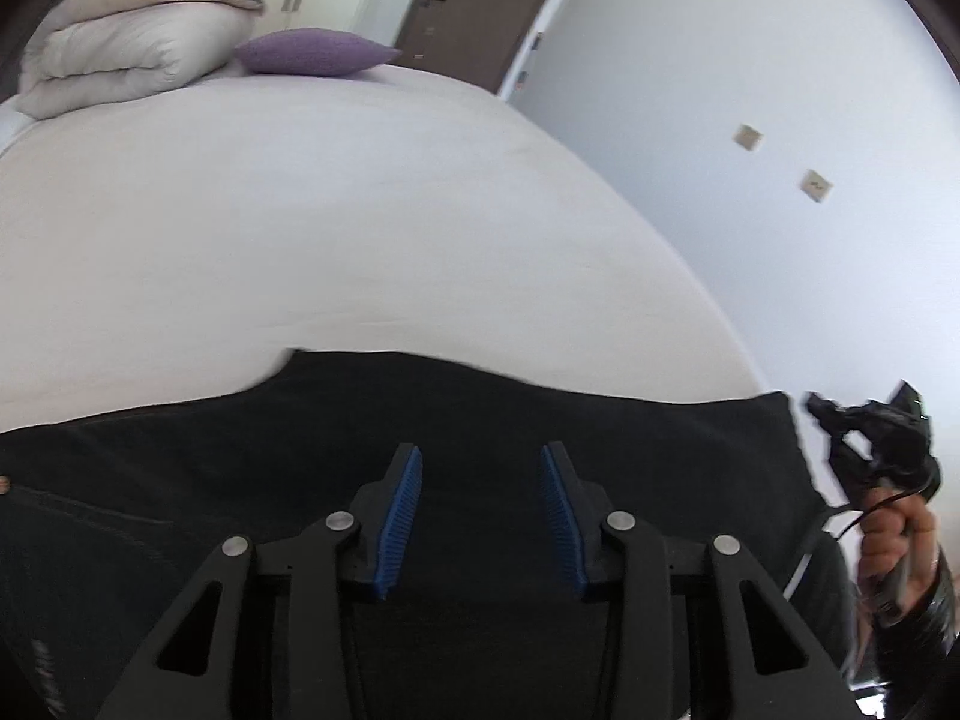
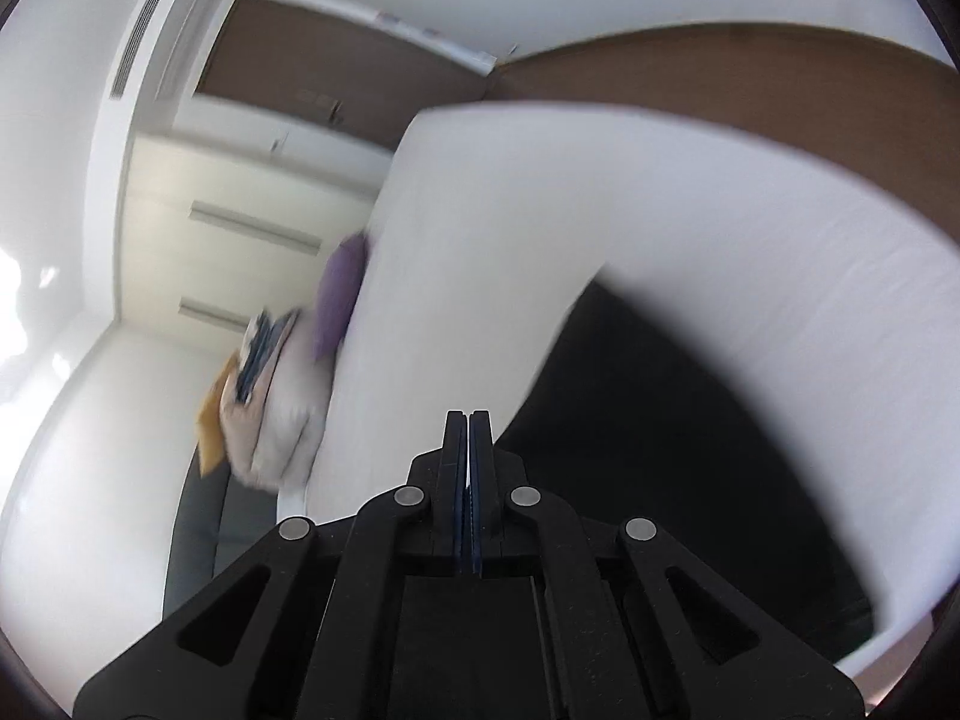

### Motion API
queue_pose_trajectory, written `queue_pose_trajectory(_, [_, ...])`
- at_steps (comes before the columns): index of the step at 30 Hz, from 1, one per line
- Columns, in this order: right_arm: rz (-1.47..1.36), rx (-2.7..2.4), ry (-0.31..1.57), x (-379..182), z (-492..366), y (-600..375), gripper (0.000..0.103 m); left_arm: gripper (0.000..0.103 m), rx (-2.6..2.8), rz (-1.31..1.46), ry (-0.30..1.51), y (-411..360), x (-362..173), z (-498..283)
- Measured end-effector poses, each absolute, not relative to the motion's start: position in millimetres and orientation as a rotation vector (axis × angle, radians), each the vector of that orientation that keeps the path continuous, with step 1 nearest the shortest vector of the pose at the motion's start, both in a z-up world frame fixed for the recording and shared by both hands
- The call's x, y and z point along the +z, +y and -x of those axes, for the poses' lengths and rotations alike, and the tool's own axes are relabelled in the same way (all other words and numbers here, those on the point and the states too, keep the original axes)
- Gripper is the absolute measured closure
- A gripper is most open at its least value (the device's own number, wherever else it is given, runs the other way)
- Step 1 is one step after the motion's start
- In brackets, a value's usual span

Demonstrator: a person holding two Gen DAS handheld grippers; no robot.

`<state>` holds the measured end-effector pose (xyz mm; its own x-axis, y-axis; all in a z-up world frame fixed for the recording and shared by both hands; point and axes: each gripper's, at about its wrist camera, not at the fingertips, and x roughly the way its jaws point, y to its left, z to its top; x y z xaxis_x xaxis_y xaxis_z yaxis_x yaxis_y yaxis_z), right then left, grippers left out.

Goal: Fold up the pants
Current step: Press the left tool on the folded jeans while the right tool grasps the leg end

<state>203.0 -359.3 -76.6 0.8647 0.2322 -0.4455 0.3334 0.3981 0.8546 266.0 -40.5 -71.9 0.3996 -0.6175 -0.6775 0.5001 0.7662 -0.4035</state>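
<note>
Black pants (image 1: pixel 312 438) lie spread flat on the near part of a white bed (image 1: pixel 300 228). My left gripper (image 1: pixel 480 462) is open just above the pants, with nothing between its blue pads (image 1: pixel 402 516). The right gripper shows in the left wrist view (image 1: pixel 864 420) at the pants' right edge, held by a hand. In the right wrist view the right gripper (image 2: pixel 468 420) is shut with nothing between its fingers. This view is rolled sideways and blurred. The pants (image 2: pixel 690 450) lie to its right on the bed (image 2: pixel 600 228).
A folded cream duvet (image 1: pixel 114 54) with folded clothes on top and a purple pillow (image 1: pixel 312 51) sit at the far end of the bed. A white wall (image 1: pixel 750 90) runs along the bed's right side. A brown door (image 1: pixel 474 0) stands beyond.
</note>
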Motion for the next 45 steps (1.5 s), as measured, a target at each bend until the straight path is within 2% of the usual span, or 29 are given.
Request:
queue_pose_trajectory(2, [-1.190, 0.082, 0.669, -92.7, -240.9, -300.1, 0.103, 0.065, -0.824, 0.163, 0.958, -79.4, -78.3, -256.6])
queue_pose_trajectory(4, [-1.185, 0.149, 0.780, -111.6, -265.8, -246.8, 0.103, 0.076, -0.847, 0.145, 1.028, -104.2, -102.1, -252.5])
queue_pose_trajectory(5, [-1.168, 0.147, 0.830, -124.2, -273.0, -229.1, 0.103, 0.083, -0.824, 0.155, 1.082, -105.4, -120.4, -254.8])
queue_pose_trajectory(6, [-1.167, 0.131, 0.868, -136.9, -275.7, -218.0, 0.103, 0.099, -0.808, 0.183, 1.111, -99.7, -132.9, -256.8])
queue_pose_trajectory(9, [-1.190, 0.109, 0.850, -159.5, -266.4, -223.7, 0.103, 0.099, -0.793, 0.315, 1.117, -59.4, -147.8, -261.0])
queue_pose_trajectory(13, [-1.220, 0.021, 0.774, -166.5, -253.8, -281.2, 0.103, 0.099, -0.715, 0.319, 1.094, -10.5, -147.0, -264.8])
queue_pose_trajectory(17, [-1.221, -0.072, 0.681, -161.4, -238.7, -375.2, 0.103, 0.099, -0.586, 0.319, 1.063, 53.9, -143.8, -269.5])
queue_pose_trajectory(26, [-1.177, -0.227, 0.524, -141.2, -205.9, -422.4, 0.103, 0.099, -0.423, 0.408, 0.978, 168.0, -145.3, -264.5])
queue_pose_trajectory(32, [-1.170, -0.477, 0.453, -123.3, -146.9, -469.5, 0.103, 0.099, -0.308, 0.307, 0.915, 184.6, -118.0, -246.7])
queue_pose_trajectory(37, [-1.053, -0.427, 0.430, -73.2, -127.5, -470.4, 0.102, 0.098, -0.303, 0.216, 0.851, 157.4, -89.1, -229.6])
queue_pose_trajectory(38, [-1.041, -0.391, 0.447, -66.2, -132.4, -461.9, 0.100, 0.097, -0.325, 0.200, 0.841, 141.0, -84.8, -225.4])
queue_pose_trajectory(40, [-1.032, -0.316, 0.490, -59.0, -139.3, -442.0, 0.100, 0.080, -0.387, 0.219, 0.831, 132.6, -80.9, -221.9])
queue_pose_trajectory(42, [-1.031, -0.287, 0.531, -56.5, -134.5, -435.3, 0.100, 0.047, -0.468, 0.222, 0.835, 95.2, -81.2, -216.0])
queue_pose_trajectory(44, [-1.055, -0.261, 0.561, -58.3, -119.0, -430.9, 0.097, 0.035, -0.550, 0.203, 0.848, 58.5, -85.8, -209.3])
queue_pose_trajectory(45, [-1.067, -0.253, 0.578, -62.4, -114.4, -425.2, 0.092, 0.034, -0.598, 0.201, 0.862, 36.2, -88.8, -207.3])
